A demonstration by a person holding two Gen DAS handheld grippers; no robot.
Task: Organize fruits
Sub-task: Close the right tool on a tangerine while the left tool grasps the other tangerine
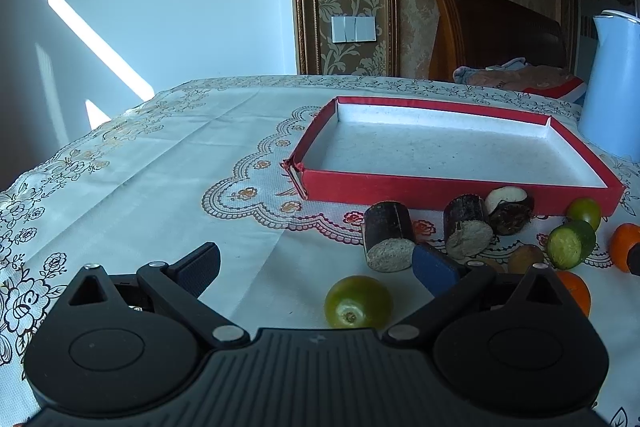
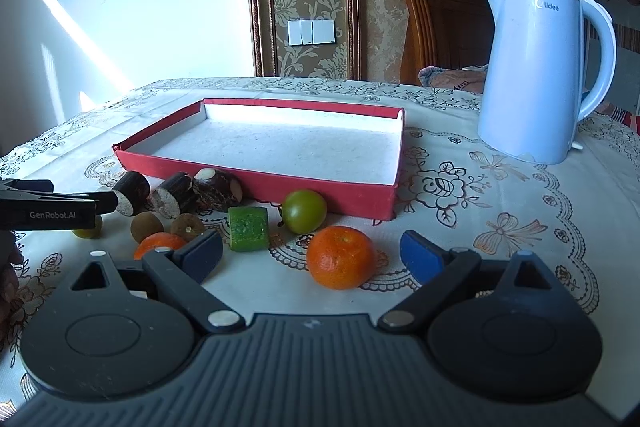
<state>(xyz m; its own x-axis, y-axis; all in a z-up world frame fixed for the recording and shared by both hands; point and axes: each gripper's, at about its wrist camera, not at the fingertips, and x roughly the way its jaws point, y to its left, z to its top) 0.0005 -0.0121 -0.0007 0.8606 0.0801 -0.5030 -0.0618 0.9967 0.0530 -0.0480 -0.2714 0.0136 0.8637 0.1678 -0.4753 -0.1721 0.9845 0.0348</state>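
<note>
Both grippers are spread wide with nothing between the fingers. Left gripper [image 1: 316, 265] hovers low over the surface [image 1: 160, 163], a green tomato [image 1: 358, 302] sitting just ahead of its base, between the two fingers' reach. Right gripper [image 2: 312, 251] has an orange tangerine [image 2: 341, 256] lying right in front, inside the gap of its open fingers but not touched by either pad.

And the red tray [image 2: 256, 187]? Bare, not one fruit in it. Everything sits out on the tablecloth along the tray's near wall: two dark cut sugarcane pieces [image 2: 132, 193], a dark water chestnut [image 2: 218, 189] touching the tray side, a cut cucumber chunk [image 2: 249, 229], a second green tomato [image 2: 304, 211], two brown longans [image 2: 147, 226], another tangerine [image 2: 158, 243] half hidden behind the right gripper's finger. A pale blue kettle [image 2: 536, 75] stands off to the right, well apart from the fruit.

So by my reading, the job is at its very start: nothing sorted, every piece left to move. The tangerine and the near tomato look like the likely first picks.
</note>
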